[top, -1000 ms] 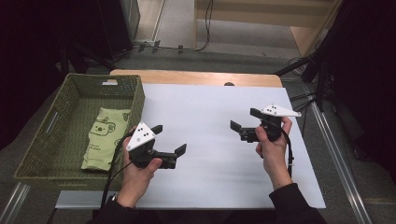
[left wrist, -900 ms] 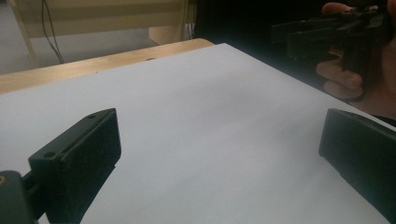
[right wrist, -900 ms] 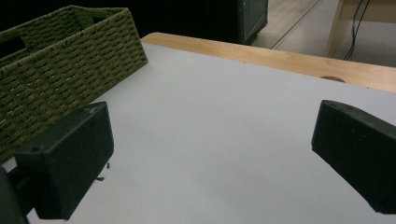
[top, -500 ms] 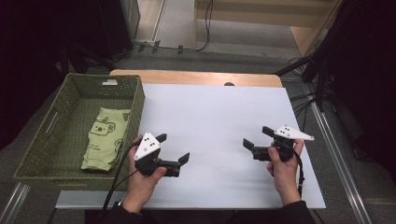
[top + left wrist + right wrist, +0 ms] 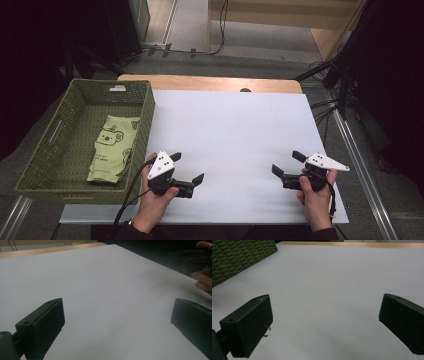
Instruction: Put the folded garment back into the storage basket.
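L gripper (image 5: 187, 169) sits low over the white table (image 5: 235, 130) near its front-left edge, jaws spread wide w/ nothing between them. In the left gripper view the gap shows bare white surface. R gripper (image 5: 286, 164) is at front-right of the table, well apart from the L one, jaws also wide apart and empty (right gripper view shows plain table betw. them, plus a corner of basket wall at top left). Green woven basket (image 5: 145, 107) stands touching the table's left side. Inside it lies a folded green cloth (image 5: 112, 148) w/ a cartoon print, toward the near end, closest to the L gripper.
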`<state>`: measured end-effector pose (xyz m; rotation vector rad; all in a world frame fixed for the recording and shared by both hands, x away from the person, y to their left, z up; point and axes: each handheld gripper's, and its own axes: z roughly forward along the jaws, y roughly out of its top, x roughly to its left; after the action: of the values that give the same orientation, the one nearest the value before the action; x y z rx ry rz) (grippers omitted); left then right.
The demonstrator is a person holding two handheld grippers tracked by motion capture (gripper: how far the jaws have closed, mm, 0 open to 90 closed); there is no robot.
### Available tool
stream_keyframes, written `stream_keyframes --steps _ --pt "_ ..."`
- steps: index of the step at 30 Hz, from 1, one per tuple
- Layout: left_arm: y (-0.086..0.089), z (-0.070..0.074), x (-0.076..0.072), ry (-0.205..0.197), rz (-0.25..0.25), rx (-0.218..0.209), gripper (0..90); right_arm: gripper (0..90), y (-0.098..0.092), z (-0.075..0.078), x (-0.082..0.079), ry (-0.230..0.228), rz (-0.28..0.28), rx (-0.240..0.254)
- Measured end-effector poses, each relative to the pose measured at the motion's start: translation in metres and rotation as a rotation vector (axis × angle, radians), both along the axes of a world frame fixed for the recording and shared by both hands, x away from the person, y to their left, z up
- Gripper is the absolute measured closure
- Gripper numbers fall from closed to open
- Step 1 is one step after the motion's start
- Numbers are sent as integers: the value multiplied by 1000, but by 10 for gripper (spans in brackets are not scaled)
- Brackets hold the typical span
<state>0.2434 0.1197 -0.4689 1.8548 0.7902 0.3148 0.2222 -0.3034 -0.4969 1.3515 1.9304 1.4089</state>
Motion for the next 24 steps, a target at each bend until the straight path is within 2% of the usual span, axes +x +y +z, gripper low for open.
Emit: stream_keyframes --steps 4,6,8,11,13,15,20,24 --pt "6 -4 2 4 9 -8 0 0 -8 -5 -9 10 -15 20" --pt "9 -8 2 6 21 -16 0 0 -10 -8 -14 15 -11 14" --pt "9 -12 2 16 22 -6 0 0 -11 -11 -19 18 -2 14" --pt "12 -14 0 3 27 1 0 0 -13 -14 -26 22 0 26" --pt "13 -14 1 0 27 2 0 0 -13 -14 -27 20 2 27" --pt "17 -17 2 0 40 3 0 0 -13 -13 -30 16 -1 2" --pt "20 -24 2 17 53 9 0 0 -16 -16 -28 20 -11 9" --pt "19 -25 3 17 56 8 0 0 -14 -17 -27 24 -1 -13"
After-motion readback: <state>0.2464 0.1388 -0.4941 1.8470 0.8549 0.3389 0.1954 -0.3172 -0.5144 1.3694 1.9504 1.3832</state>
